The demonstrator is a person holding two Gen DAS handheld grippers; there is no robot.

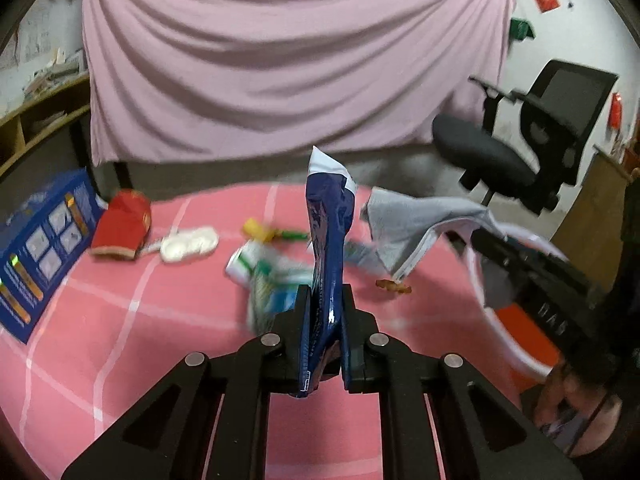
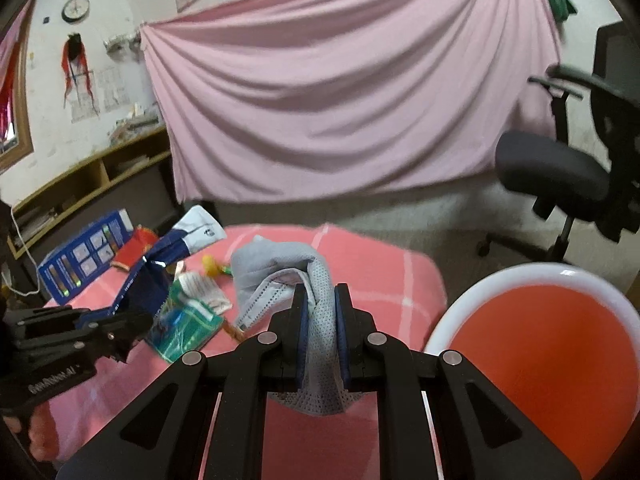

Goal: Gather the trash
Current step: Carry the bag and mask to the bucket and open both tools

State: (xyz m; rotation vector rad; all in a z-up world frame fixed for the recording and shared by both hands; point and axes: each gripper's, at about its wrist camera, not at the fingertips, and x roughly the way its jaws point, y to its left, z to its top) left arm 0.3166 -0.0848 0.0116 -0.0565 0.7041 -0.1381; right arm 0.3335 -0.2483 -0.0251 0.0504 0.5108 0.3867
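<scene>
The left gripper (image 1: 325,300) was clamped on a blue wrapper (image 1: 329,236) (angled downward), while the right gripper (image 2: 321,300) pinched a grey face mask (image 2: 320,312).

You get dim, flat indoor light and soft shadows. Motion blur smears everything around the pink curtain (image 1: 280,60); fisheye bends and blackens corners beyond it in both views.

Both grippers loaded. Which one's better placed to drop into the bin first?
Right, likely. The right gripper, shut on the grey mask, sits beside the bin; the left gripper with the blue wrapper is farther.
</scene>
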